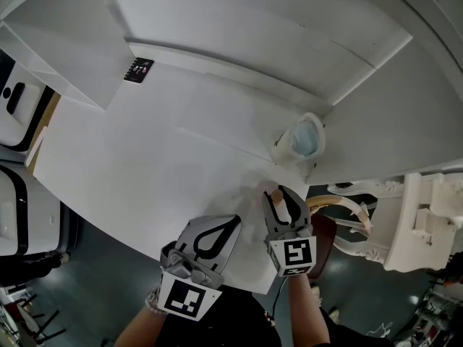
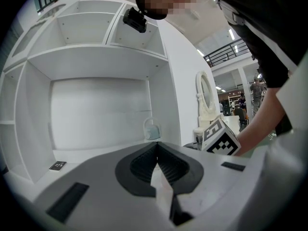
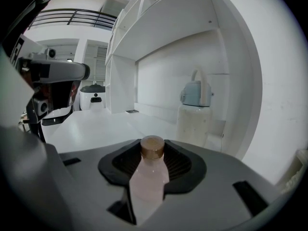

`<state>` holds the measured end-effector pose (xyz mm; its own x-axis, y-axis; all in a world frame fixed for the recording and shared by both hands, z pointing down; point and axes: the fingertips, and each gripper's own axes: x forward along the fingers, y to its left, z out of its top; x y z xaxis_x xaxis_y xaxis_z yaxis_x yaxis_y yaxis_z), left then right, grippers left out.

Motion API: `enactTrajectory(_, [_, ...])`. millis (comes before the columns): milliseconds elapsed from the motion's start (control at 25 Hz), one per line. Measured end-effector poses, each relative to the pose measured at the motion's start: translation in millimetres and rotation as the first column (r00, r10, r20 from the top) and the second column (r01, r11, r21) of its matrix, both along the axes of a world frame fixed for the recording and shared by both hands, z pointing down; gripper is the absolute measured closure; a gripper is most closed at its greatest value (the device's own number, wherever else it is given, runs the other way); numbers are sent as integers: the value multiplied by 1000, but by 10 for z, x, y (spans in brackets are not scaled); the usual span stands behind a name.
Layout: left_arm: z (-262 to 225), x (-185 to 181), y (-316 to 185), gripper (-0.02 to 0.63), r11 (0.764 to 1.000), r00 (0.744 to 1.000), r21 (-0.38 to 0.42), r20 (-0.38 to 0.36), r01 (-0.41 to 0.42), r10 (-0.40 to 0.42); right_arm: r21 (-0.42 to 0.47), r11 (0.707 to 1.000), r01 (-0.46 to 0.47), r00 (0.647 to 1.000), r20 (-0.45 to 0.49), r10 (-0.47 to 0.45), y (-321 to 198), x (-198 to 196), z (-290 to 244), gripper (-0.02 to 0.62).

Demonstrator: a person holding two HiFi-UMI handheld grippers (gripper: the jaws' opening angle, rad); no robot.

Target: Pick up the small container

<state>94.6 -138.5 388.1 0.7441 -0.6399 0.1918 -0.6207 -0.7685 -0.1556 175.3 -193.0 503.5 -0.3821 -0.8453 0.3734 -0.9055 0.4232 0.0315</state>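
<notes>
So the right gripper [image 1: 281,196] has the small bottle [image 3: 150,170] clamped between its two pads. It's a pale pink thing with a tan cap [image 3: 152,147], standing upright, with the cap poking up just past the fingertips. From the head view the bottle sits over the near right part of the white table [image 1: 145,157], close to the near edge. Can't tell whether its bottom is resting on the table or already off it.

The left gripper [image 1: 230,226] is just left of the right one, also by the near edge. Its jaws are pressed fully together with nothing in them, tips pointing toward the far side.

Farther back on the right, tucked against the side wall of the white shelf unit [image 2: 96,57], there's a white jug [image 1: 304,139] with a pale blue lid and a loop handle on top. It's well apart from both grippers. Over on the far left of the table lies a little black card [image 1: 138,70], flat, right by the back wall.

A person's forearms show at the bottom of the head view, one behind each gripper.
</notes>
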Motion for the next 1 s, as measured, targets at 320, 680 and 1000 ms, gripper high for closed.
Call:
enactTrajectory(320, [106,26,-9,604,1000,1000,-12,-8,4,-4,6,1000,0,1000,3,0,76,-13,-160,446])
enactTrajectory(680, [507,115,-32,604,997,1000,-74,14,11,-10,15,1000,10,1000,12,-10,122,-87,-374,446])
enactTrajectory(1000, [920,269,-139,516,993,998,-120,58,1,6,42,998,36,999,10,-36,119,-168,-546,447])
